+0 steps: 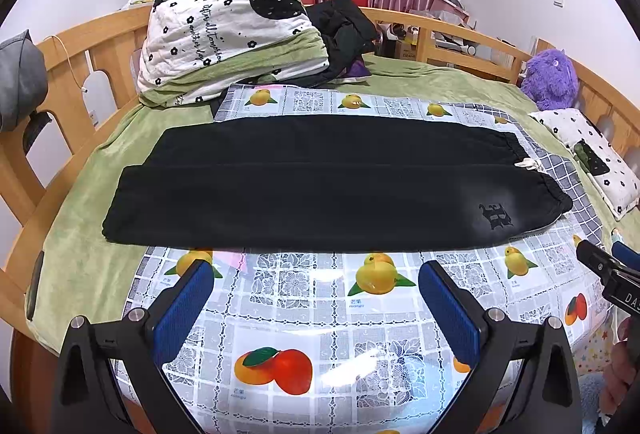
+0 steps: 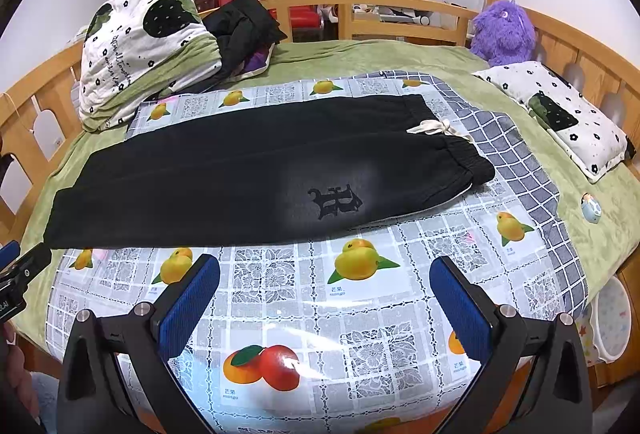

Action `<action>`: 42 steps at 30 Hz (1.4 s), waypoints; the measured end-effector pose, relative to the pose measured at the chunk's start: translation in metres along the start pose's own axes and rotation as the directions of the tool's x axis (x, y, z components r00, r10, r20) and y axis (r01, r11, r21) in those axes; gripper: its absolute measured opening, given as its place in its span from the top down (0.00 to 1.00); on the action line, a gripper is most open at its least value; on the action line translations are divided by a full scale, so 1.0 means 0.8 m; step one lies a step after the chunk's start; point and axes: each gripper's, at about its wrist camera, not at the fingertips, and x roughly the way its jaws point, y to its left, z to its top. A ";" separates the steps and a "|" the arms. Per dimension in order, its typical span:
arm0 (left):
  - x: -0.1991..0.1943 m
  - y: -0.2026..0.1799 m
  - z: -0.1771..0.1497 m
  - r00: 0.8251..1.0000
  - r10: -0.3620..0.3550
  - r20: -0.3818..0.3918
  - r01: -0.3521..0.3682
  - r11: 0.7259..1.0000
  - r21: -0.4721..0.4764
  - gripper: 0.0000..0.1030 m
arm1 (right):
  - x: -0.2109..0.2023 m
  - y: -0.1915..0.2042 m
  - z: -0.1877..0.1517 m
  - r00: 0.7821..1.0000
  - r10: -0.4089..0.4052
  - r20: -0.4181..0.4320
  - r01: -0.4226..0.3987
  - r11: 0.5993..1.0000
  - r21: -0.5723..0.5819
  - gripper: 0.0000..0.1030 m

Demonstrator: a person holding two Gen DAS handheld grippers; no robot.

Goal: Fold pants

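Black pants (image 1: 320, 186) lie flat across the fruit-print plastic cloth (image 1: 304, 318), legs side by side, waistband with a cream drawstring (image 1: 528, 164) at the right and a dark logo (image 1: 496, 216) near it. They also show in the right wrist view (image 2: 248, 174). My left gripper (image 1: 316, 274) is open and empty, hovering over the cloth just in front of the pants' near edge. My right gripper (image 2: 324, 270) is open and empty, also in front of the near edge, below the logo (image 2: 336, 202). The right gripper's tip shows at the left view's right edge (image 1: 600, 258).
A folded white-and-green quilt (image 1: 228, 34) and dark clothes (image 1: 344, 30) are piled at the back left. A purple plush toy (image 2: 504, 30) and a pillow (image 2: 560, 114) lie at the right. Wooden rails (image 1: 80, 58) ring the green-sheeted bed (image 1: 88, 194).
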 end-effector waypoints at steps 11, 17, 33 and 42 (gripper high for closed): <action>0.000 0.000 0.000 1.000 0.001 0.000 -0.001 1.000 -0.002 0.00 | -0.001 0.001 0.000 1.000 0.001 0.000 -0.001 1.000 0.000 0.00; 0.000 -0.002 0.001 1.000 0.001 0.000 -0.001 1.000 0.000 0.00 | -0.001 0.003 0.000 1.000 0.002 0.001 -0.002 1.000 -0.002 0.00; -0.011 -0.009 0.006 0.995 -0.091 0.050 0.092 0.996 -0.011 0.00 | -0.018 0.021 0.008 0.998 0.054 0.011 -0.053 0.997 -0.047 0.00; -0.029 0.036 0.009 0.991 -0.111 0.079 0.115 0.992 -0.043 0.00 | -0.074 0.025 0.046 0.986 0.163 0.039 -0.159 0.983 -0.090 0.01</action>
